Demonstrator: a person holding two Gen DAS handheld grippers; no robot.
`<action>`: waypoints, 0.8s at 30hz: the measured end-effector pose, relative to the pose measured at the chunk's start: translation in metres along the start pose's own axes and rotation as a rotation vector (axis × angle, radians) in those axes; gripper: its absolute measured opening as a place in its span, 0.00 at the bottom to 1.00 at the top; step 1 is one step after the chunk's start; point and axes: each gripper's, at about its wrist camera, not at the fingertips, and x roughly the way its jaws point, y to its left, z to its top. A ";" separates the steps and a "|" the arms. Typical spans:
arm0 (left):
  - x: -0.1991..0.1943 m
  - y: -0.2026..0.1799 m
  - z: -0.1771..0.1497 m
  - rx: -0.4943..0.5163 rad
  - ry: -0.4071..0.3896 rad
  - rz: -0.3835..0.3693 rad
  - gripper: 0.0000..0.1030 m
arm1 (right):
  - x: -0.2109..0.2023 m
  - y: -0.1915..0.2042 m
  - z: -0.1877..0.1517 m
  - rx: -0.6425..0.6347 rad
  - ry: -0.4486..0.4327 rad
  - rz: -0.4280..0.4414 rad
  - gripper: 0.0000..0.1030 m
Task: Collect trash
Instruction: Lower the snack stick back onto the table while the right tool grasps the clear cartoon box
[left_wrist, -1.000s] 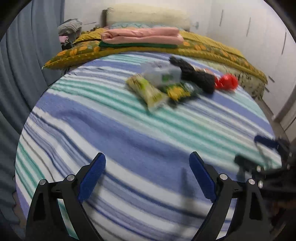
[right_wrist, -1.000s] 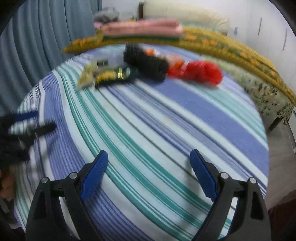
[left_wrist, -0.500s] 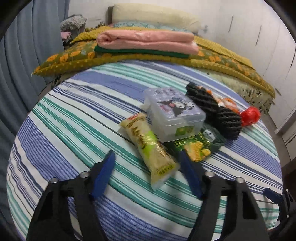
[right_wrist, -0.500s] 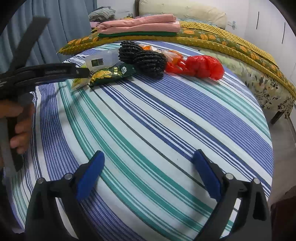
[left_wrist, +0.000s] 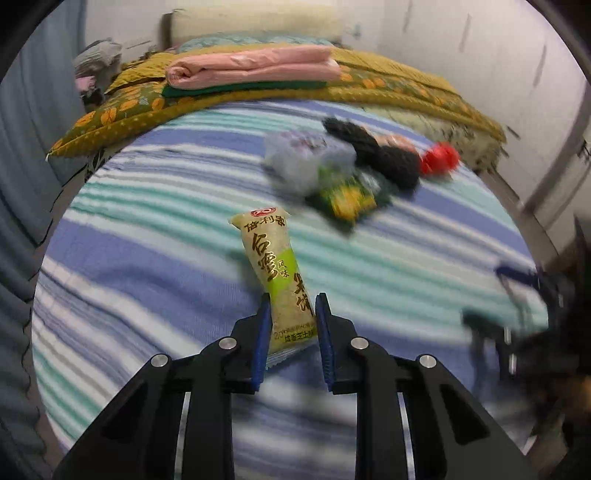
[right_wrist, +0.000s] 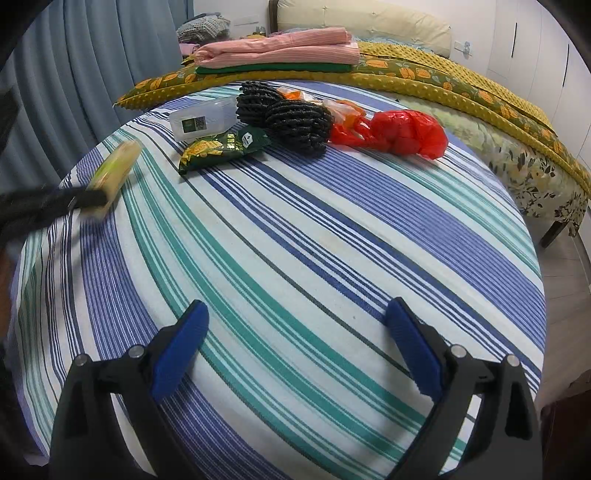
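A long yellow-green snack packet (left_wrist: 269, 254) stands up between the blue pads of my left gripper (left_wrist: 293, 299). The jaws are closing and pinch its lower end, holding it off the striped sheet (left_wrist: 147, 266). In the right wrist view the same packet (right_wrist: 116, 166) appears blurred at the far left, with the left gripper (right_wrist: 92, 201) on it. My right gripper (right_wrist: 298, 306) hangs open over bare sheet near the front edge, with nothing between its fingers. More trash lies further back: a dark green snack bag (right_wrist: 221, 146), a clear plastic box (right_wrist: 203, 118), black mesh bundles (right_wrist: 295, 118) and a red plastic bag (right_wrist: 406, 133).
Folded pink and green blankets (right_wrist: 280, 46) rest on a yellow quilt (right_wrist: 443, 81) at the head of the bed. Blue curtains (right_wrist: 92, 55) hang at the left and white cupboards (right_wrist: 535, 44) stand at the right. Floor shows past the bed's right edge (right_wrist: 561, 277).
My left gripper went from wide open to closed on the yellow-green packet and drew it off the pile, lifted from the sheet. The right gripper stayed where it was, open.
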 end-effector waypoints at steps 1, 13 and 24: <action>-0.001 -0.001 -0.007 0.008 0.005 -0.003 0.24 | 0.000 0.000 0.000 0.000 0.000 -0.001 0.91; 0.017 -0.005 -0.009 0.003 -0.040 0.066 0.70 | 0.000 0.000 0.000 0.000 0.000 0.001 0.91; 0.024 -0.001 -0.005 0.022 -0.019 0.109 0.84 | 0.000 0.000 -0.001 0.000 0.000 0.001 0.91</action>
